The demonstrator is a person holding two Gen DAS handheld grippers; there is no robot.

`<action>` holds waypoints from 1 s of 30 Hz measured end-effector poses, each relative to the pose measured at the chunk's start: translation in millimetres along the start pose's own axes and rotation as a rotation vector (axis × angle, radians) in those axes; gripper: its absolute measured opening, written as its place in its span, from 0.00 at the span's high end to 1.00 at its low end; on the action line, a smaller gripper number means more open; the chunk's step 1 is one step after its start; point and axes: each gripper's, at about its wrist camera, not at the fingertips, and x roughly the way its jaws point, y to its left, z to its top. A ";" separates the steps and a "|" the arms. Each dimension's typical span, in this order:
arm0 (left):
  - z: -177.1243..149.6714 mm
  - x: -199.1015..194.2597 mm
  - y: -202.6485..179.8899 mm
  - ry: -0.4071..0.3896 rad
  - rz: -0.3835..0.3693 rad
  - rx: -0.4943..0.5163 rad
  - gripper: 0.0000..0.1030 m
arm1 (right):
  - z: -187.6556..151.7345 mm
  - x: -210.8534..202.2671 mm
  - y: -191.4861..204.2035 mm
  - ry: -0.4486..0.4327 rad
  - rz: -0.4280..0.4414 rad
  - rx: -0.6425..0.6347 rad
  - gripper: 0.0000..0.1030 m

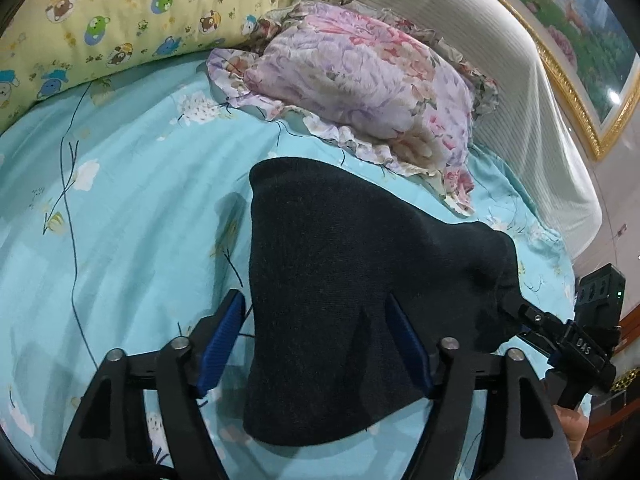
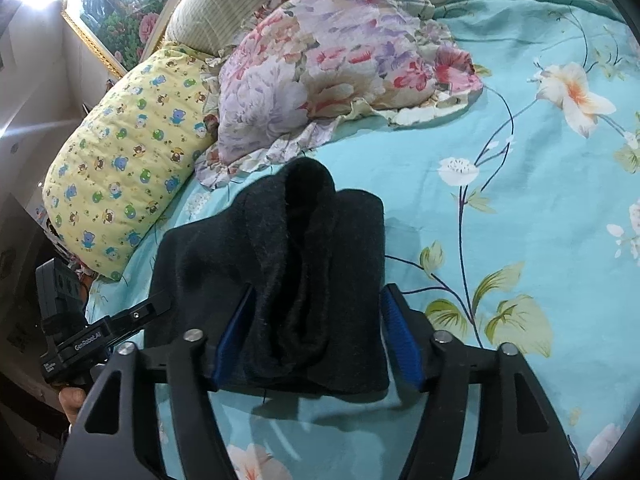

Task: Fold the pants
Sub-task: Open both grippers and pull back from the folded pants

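The dark navy knit pants (image 1: pixel 340 280) hang bunched between my two grippers, lifted a little above the light blue floral bedsheet (image 1: pixel 120 220). My left gripper (image 1: pixel 320 332) has its blue-padded fingers (image 1: pixel 224 340) wide apart, with the cloth draped between them and over the right pad. In the right wrist view the pants (image 2: pixel 288 272) lie folded in thick layers between the pads of my right gripper (image 2: pixel 316 328), which also stand wide apart. The right gripper shows at the right edge of the left wrist view (image 1: pixel 560 328), at the cloth's corner. The left gripper shows at the left edge of the right wrist view (image 2: pixel 100 336).
A floral ruffled pillow (image 1: pixel 360 88) and a yellow bear-print pillow (image 1: pixel 120 12) lie at the head of the bed. A striped padded headboard (image 1: pixel 500 60) and a gold-framed picture (image 1: pixel 580 40) stand behind. The sheet spreads out to the right in the right wrist view (image 2: pixel 520 200).
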 end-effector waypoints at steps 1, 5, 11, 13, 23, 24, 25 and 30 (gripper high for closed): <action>-0.6 -1.8 0.0 -0.001 0.003 0.003 0.26 | 0.6 -2.2 0.7 -0.005 0.007 -0.001 0.29; -4.9 -7.8 1.7 0.003 0.008 -0.002 0.23 | 0.1 -12.0 5.5 -0.036 0.036 -0.007 0.21; -16.5 -20.7 2.0 -0.013 0.037 0.009 0.23 | -9.3 -20.1 12.3 -0.044 0.035 -0.030 0.16; -22.2 -26.2 -0.2 -0.022 0.056 0.022 0.22 | -13.4 -23.3 14.1 -0.046 0.031 -0.040 0.16; -54.5 -43.9 -13.3 -0.041 0.137 0.080 0.19 | -36.9 -44.1 25.9 -0.084 0.006 -0.129 0.15; -58.0 -44.7 -15.3 -0.036 0.154 0.088 0.19 | -40.0 -45.6 28.5 -0.087 -0.002 -0.145 0.15; -60.7 -44.8 -17.5 -0.030 0.165 0.099 0.19 | -42.7 -46.9 30.4 -0.090 -0.007 -0.159 0.15; -75.3 -48.5 -28.0 -0.050 0.224 0.159 0.18 | -57.3 -50.4 44.8 -0.102 -0.035 -0.245 0.15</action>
